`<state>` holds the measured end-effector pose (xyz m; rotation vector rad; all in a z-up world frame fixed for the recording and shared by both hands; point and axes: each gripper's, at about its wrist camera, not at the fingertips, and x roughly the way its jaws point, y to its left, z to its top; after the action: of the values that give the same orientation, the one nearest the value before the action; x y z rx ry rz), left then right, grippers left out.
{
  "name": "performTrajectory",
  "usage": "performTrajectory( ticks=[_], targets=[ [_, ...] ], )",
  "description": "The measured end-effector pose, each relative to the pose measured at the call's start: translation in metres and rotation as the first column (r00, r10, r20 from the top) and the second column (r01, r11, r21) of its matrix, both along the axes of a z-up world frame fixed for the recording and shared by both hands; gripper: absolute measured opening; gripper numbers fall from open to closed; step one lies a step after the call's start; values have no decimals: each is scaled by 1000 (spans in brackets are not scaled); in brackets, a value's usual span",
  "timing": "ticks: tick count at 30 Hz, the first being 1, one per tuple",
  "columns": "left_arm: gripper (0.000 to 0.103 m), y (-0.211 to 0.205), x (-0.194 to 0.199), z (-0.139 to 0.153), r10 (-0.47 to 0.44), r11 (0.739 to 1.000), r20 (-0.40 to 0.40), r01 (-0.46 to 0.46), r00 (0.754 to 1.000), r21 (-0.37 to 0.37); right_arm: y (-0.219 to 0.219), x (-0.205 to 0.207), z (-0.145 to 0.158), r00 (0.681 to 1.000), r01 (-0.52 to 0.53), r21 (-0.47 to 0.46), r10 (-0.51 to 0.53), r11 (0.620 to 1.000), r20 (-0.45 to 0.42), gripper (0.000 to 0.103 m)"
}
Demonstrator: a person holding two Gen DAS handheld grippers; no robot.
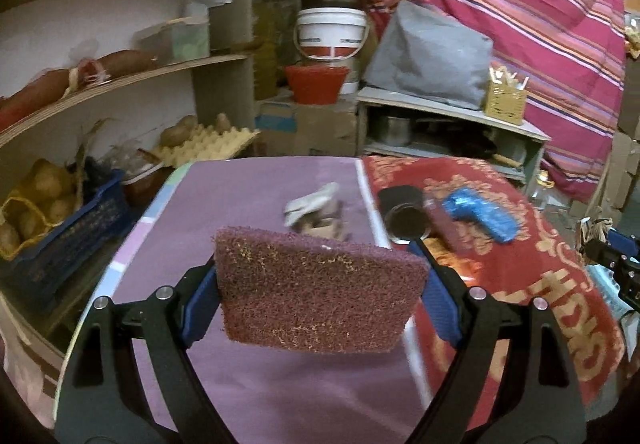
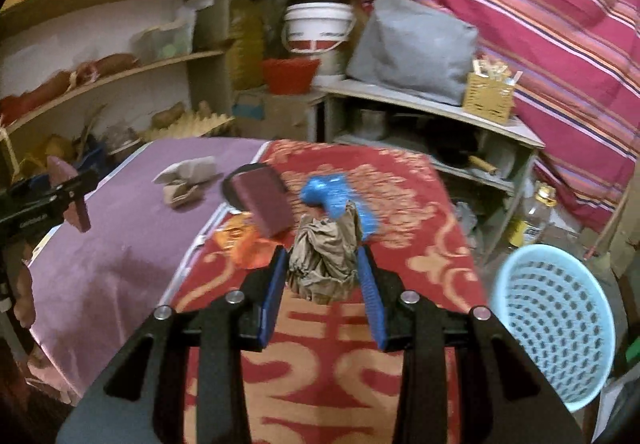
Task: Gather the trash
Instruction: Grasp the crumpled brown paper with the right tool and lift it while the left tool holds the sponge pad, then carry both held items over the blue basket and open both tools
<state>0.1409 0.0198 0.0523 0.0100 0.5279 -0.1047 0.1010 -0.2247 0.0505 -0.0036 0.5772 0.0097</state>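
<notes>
Right now, near to far:
Left gripper [image 1: 320,284]: you are clamping the maroon scouring pad [image 1: 316,292] above the purple cloth [image 1: 248,203].
Right gripper [image 2: 322,276]: you are pinching the crumpled brown paper [image 2: 324,260] over the red cloth [image 2: 380,195].
Beyond: white crumpled paper [image 1: 312,199] is lying on the purple cloth.
Right side: blue basket [image 2: 556,328] is sitting beside the table.

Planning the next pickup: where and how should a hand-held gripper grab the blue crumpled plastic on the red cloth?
Probably the narrow end of the blue plastic, from above, pads across its width: it lies flat and elongated.
</notes>
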Motion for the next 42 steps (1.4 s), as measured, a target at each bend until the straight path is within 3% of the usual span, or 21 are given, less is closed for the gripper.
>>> performTrajectory(
  ticks=[13,28,42],
  targets=[
    [84,-96,0,5,-133,991,3,133,991,-13,-86,-21,5,988,151,25,-152,988,23,37],
    [84,-193,3,3,-225,974,-16,225,974,-30,-177,-51,-3,956,291,81,-293,953,19,37],
    [84,-308,-3,-24,-371,928,-65,371,926,-14,-245,-77,-25,923,383,126,-383,915,-26,37]
  ],
)
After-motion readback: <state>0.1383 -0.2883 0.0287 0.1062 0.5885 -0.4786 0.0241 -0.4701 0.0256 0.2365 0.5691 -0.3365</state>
